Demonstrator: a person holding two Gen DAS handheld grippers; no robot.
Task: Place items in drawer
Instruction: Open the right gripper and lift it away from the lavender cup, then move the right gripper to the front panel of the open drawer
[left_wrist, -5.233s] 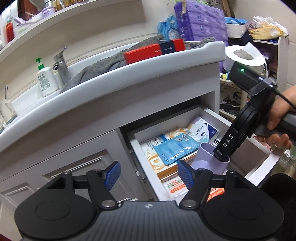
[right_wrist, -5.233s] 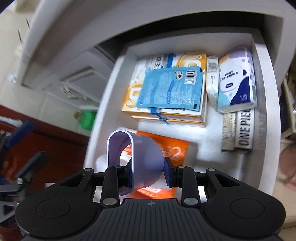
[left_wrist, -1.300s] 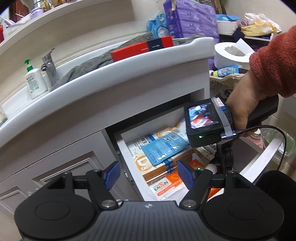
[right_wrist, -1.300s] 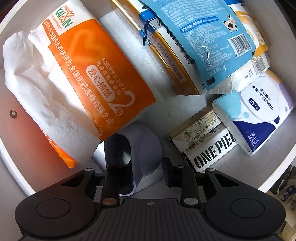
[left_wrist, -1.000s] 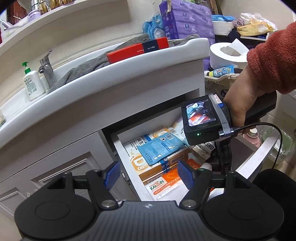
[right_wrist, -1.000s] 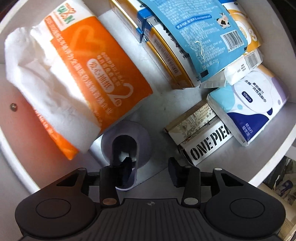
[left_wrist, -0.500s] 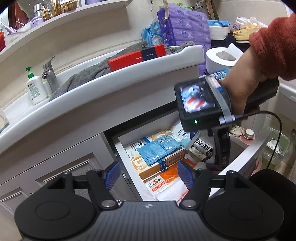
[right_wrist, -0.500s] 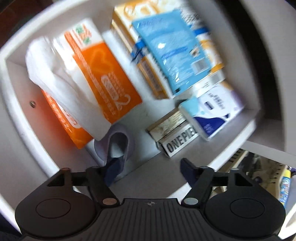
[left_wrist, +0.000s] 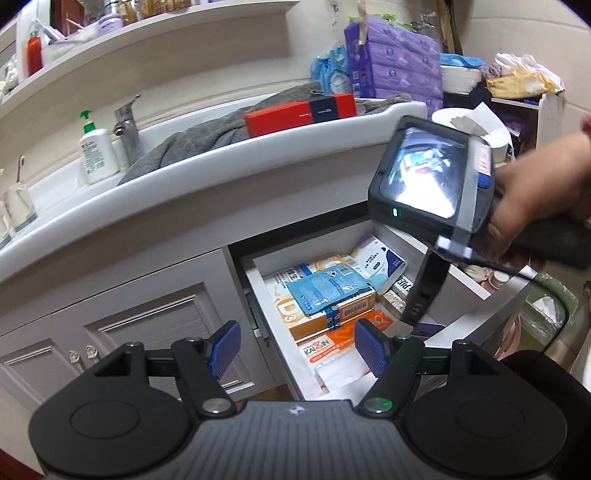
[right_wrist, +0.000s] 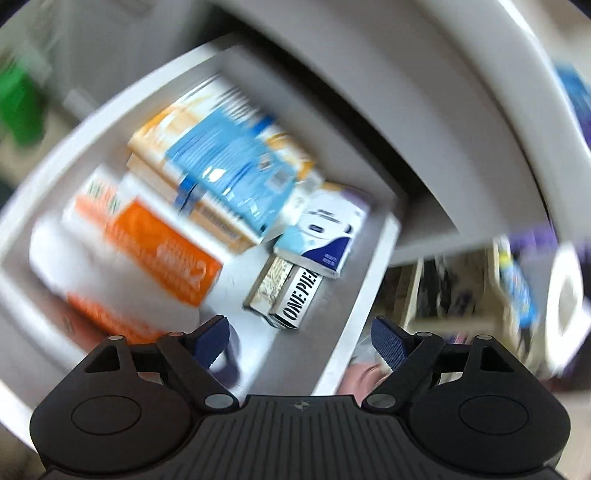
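So the drawer (left_wrist: 258, 291) under the sink counter is pulled open and it's pretty full. Near the front there's an orange tissue pack (right_wrist: 162, 254), behind it a stack of orange-and-white boxes (left_wrist: 317, 314) with a blue sachet (left_wrist: 325, 288) lying on top. On the right side sit a white-and-blue tissue packet (right_wrist: 325, 236) and a "ONE PIECE" box (right_wrist: 295, 299). Tucked at the near edge, just right of the orange pack, is a small purple cup (right_wrist: 227, 362). The right wrist view is heavily blurred, so I can only make out a dark purple shape there, but it does look like it's down on the drawer floor and not in anyone's grip.

The right gripper (right_wrist: 299, 343) hangs above the near right part of the drawer with its fingers spread wide and nothing between them. The left gripper (left_wrist: 297, 349) is also wide and empty, hovering in front of the cabinet.

Progress-wise: the cup sits in the drawer, so that item reads as placed. Up on the sink edge (left_wrist: 221, 162) a red box (left_wrist: 299, 114) rests on a grey towel (left_wrist: 192, 140), well apart from the drawer. Can't tell if that's meant to go in too. The drawer itself stands open.
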